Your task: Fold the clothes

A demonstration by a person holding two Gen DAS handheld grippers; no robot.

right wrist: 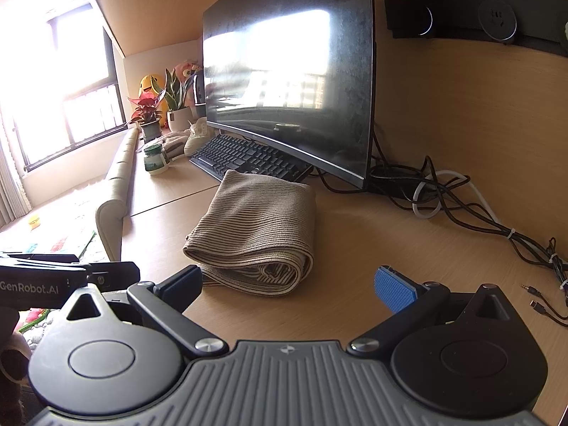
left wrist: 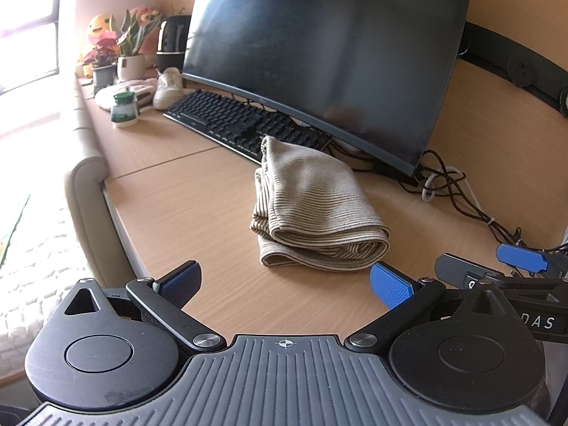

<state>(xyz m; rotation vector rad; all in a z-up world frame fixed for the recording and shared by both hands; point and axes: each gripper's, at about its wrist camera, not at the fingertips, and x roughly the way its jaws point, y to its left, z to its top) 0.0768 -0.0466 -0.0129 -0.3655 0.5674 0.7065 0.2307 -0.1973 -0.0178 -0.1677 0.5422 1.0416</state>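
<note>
Wooden desk (left wrist: 184,213) carries the folded striped garment (left wrist: 312,209) just before the keyboard (left wrist: 234,120). My left gripper (left wrist: 284,280) and right gripper (right wrist: 289,282) both stand wide, holding nothing. I should press the bundle flat without opening its layers.

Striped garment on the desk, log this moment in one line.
striped garment: folded, on desk | left gripper: open, empty | right gripper: open, empty

A light wooden desk (left wrist: 198,213) fills the middle of both views. On it lie a folded striped garment (left wrist: 312,206) at centre, a black keyboard (left wrist: 234,120) behind it, a green-lidded jar (left wrist: 124,108) at upper left, and tangled cables (left wrist: 458,191) at right.
</note>
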